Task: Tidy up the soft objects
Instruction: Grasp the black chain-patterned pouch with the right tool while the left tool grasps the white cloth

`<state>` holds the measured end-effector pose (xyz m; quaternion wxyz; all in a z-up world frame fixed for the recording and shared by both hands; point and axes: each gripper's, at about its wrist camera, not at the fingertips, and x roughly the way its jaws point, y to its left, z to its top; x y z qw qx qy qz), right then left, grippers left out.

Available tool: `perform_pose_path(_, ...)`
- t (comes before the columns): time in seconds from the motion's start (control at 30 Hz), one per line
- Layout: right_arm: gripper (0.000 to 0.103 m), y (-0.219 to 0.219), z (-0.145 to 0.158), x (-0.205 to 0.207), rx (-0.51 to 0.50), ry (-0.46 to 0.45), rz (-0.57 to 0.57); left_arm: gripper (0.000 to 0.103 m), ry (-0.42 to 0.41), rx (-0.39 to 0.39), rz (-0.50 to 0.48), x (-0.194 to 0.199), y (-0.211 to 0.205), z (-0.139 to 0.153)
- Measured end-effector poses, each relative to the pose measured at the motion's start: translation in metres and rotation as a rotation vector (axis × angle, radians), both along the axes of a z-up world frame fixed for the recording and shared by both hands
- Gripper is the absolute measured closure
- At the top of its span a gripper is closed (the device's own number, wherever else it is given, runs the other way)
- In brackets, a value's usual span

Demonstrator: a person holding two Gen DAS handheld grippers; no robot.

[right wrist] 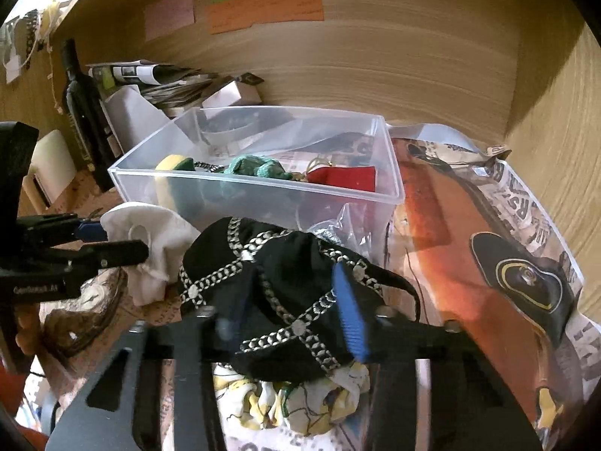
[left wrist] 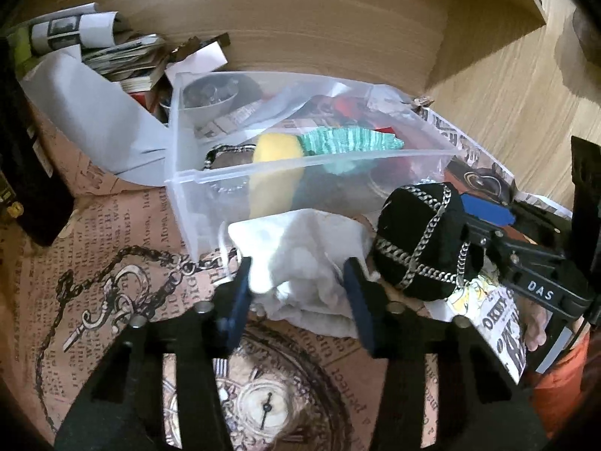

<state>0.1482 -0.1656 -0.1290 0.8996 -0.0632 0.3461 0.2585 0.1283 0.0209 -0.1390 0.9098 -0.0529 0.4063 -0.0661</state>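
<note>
Here the largest thing is the printed paper [left wrist: 94, 263] covering the table, with clock and key drawings and newsprint text, laid against a wooden back wall [right wrist: 375, 67]. On it stands a clear plastic bin [left wrist: 300, 173], open at the top. Inside the bin lie a yellow sponge [left wrist: 276, 154], a teal crinkled piece [left wrist: 353, 141] beside it, and a red fabric item [right wrist: 343, 178] toward the right end. Behind the bin's left corner sits a stack of papers and magazines [left wrist: 124, 60], and a dark bottle [right wrist: 80, 105] stands upright farther left in the right wrist view.

Just in front of the bin's near wall, two soft items are held above the paper. The left gripper [left wrist: 298, 293] has its jaws partly closed on a white cloth [left wrist: 296, 248], which bunches between the blue pads and touches the bin wall. The right gripper [right wrist: 296, 327] has its jaws clamped on a black fabric piece with silver chain trim [right wrist: 278, 282], which bulges over both fingers. The black piece sits just beside the white cloth, to its right, near the bin's front wall. Below it lies a crumpled yellow and white patterned cloth [right wrist: 296, 402] on the paper.
</note>
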Motion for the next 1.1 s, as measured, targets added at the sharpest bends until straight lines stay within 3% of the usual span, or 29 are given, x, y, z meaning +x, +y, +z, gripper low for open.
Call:
perform_pose_path(0.07,0.085,0.001,0.001,-0.003,0.006,0.002,0.012,0.069,0.001,0.000,0.005,-0.004,0.003,0.001)
perform_pose_path(0.13,0.090,0.002,0.002,-0.006,0.006,-0.005,0.019,0.073,-0.005,-0.005,0.005,-0.008,0.004,0.002)
perform_pose_path(0.43,0.093,0.006,0.007,-0.017,-0.009,-0.028,0.015,0.078,-0.067,0.029,0.001,-0.032,0.002,0.018)
perform_pose_path(0.5,0.079,0.007,0.009,-0.015,-0.016,-0.019,0.010,0.078,-0.082,0.026,0.002,-0.037,0.003,0.023)
perform_pose_path(0.57,0.045,0.007,0.011,-0.011,-0.005,-0.019,0.009,0.078,-0.090,0.022,0.001,-0.040,0.004,0.025)
perform_pose_path(0.73,0.043,0.016,0.007,0.005,-0.031,-0.017,0.009,0.078,-0.099,0.023,0.006,-0.044,0.006,0.027)
perform_pose_path(0.8,0.047,0.021,0.002,0.010,-0.059,-0.016,0.004,0.078,-0.099,0.020,0.012,-0.044,0.006,0.027)
perform_pose_path(0.87,0.066,0.023,-0.001,0.011,-0.062,-0.005,0.020,0.078,-0.098,0.014,0.018,-0.045,0.007,0.027)
perform_pose_path(0.97,0.080,0.023,-0.001,0.008,-0.065,-0.010,0.021,0.078,-0.099,0.009,0.024,-0.045,0.009,0.027)
perform_pose_path(1.1,0.089,0.022,0.003,-0.001,-0.046,-0.019,0.031,0.078,-0.117,0.008,0.026,-0.047,0.009,0.031)
